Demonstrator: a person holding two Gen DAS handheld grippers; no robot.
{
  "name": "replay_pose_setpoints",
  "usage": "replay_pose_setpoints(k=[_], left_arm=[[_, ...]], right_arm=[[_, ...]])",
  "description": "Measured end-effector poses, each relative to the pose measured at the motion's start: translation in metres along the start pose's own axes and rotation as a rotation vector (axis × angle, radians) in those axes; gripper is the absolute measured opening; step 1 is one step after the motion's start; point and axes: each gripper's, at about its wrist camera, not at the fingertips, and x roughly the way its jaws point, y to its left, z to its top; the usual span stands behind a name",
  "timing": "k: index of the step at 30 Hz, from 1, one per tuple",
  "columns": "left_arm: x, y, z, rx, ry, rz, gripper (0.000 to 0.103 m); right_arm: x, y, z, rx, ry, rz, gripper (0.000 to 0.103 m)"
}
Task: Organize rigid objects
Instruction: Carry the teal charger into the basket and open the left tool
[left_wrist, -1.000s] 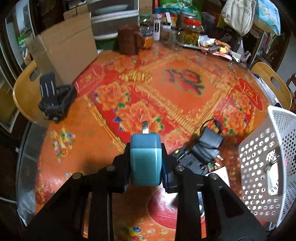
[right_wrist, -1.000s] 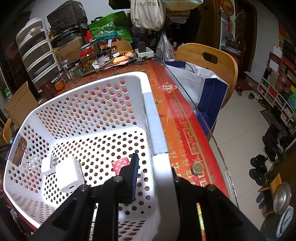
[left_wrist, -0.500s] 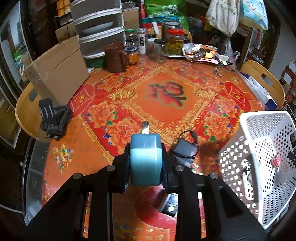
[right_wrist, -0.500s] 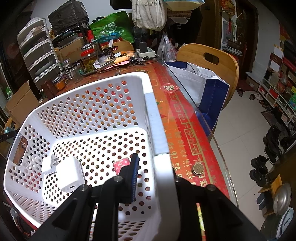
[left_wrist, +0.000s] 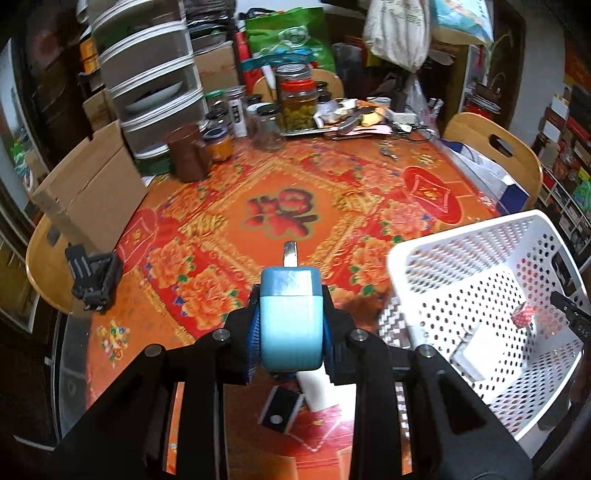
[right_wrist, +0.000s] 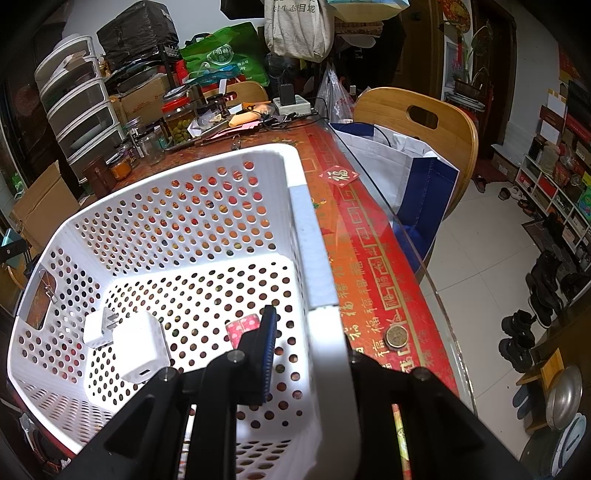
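Basket (right_wrist: 306, 236) first, since it's the biggest player: a white perforated plastic one sitting at the table's (left_wrist: 280, 192) right edge, on the red-and-gold floral cloth. The right gripper (right_wrist: 310, 354) is clamped on the basket's near wall, one finger (right_wrist: 266, 343) inside and the other outside the rim, presumably just to keep it from sliding while stuff gets dropped in. Already lying on the basket floor: a white charger block (right_wrist: 142, 350), a smaller white plug adapter (right_wrist: 98, 326) touching it, and a little pink box (right_wrist: 242, 328) near the inside finger.

Next down in size, the left gripper (left_wrist: 290, 317) is pinched tight on a blue tape-measure-looking thing (left_wrist: 290, 321) with a metal tab (left_wrist: 290, 254) poking out the front. It's held up off the table, just left of the basket, so my read is it's headed in there next.

Still out on the table: a black folded stand-like gadget (left_wrist: 94, 275) way over on the left edge, and a small black-and-white item (left_wrist: 280, 411) directly under the left gripper, can't tell what it is. Those probably go in after.
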Motion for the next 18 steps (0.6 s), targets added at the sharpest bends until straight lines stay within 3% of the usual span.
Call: replay_pose_setpoints(k=[18], left_arm=[[0.003,-0.101,0.006,0.158,0.034,-0.079,0.025]], right_arm=[[-0.001,0.004,-0.001,-0.005,-0.003,0.007,0.018]])
